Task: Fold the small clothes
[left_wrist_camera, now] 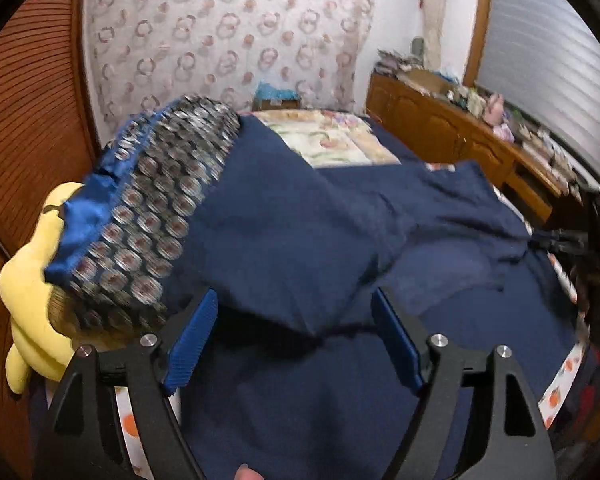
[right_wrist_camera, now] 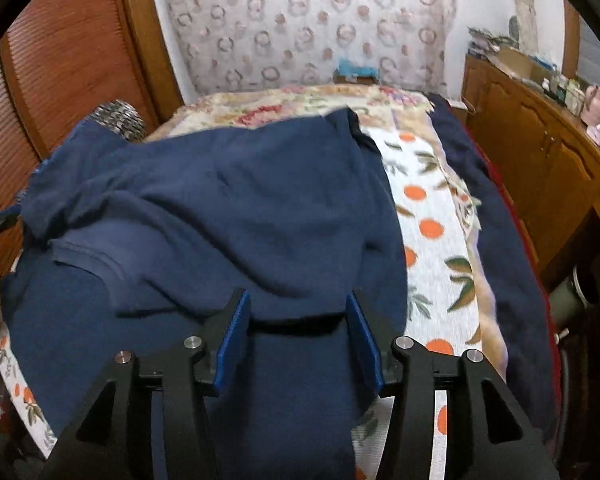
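A navy blue garment (left_wrist_camera: pixel 300 220) lies spread and partly folded over on the bed, and it fills the middle of the right wrist view (right_wrist_camera: pixel 240 208) too. My left gripper (left_wrist_camera: pixel 296 300) stands wide open just over a folded edge of it, blue pads clear of the cloth. My right gripper (right_wrist_camera: pixel 297 300) is open as well, with the garment's near fold lying between and below its pads. Nothing is pinched by either. A dark gripper tip (left_wrist_camera: pixel 568 240) shows at the garment's far right corner in the left wrist view.
The bed sheet (right_wrist_camera: pixel 432 220) is white with an orange-fruit print. A patterned blue cushion (left_wrist_camera: pixel 160 208) and a yellow plush toy (left_wrist_camera: pixel 32 288) sit at the left. A floral blanket (left_wrist_camera: pixel 332 140) lies behind, a cluttered wooden dresser (left_wrist_camera: pixel 460 136) to the right, and another dark cloth (right_wrist_camera: pixel 500 220) along the bed's right edge.
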Tool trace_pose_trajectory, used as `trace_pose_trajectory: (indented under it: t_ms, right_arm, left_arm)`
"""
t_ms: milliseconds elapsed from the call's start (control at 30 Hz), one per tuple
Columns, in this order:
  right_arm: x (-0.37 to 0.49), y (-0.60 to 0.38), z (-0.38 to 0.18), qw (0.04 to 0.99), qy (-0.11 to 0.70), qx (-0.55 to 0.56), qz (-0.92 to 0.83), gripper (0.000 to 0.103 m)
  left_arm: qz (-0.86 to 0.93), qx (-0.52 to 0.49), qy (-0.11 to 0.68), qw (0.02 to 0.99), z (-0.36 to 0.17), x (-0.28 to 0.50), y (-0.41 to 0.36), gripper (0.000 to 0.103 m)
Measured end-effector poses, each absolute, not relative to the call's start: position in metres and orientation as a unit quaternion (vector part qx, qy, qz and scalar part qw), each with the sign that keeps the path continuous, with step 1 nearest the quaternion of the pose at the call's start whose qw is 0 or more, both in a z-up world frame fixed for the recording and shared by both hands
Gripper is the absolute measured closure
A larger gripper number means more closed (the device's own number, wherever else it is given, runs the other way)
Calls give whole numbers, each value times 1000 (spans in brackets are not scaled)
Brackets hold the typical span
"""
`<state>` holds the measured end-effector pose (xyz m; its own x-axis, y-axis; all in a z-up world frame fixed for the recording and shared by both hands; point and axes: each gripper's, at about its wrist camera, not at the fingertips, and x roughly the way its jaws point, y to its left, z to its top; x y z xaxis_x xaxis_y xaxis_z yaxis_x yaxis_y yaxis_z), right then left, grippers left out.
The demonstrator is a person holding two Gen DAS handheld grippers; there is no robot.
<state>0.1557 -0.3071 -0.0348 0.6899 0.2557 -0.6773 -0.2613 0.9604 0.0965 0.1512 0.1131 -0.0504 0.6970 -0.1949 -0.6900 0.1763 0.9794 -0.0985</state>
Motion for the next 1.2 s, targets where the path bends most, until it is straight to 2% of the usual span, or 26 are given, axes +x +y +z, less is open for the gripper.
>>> trace_pose_trajectory:
  t_ms: [433,1200]
  right_arm:
    - [200,-292,-34,916,381,-17,126,51]
    - [155,-269,-46,926,360,-46,106,51]
  left_arm:
    - [-110,17,408,906,-94,152,82,23]
    - [-91,39,435,895,-107,163,71,18]
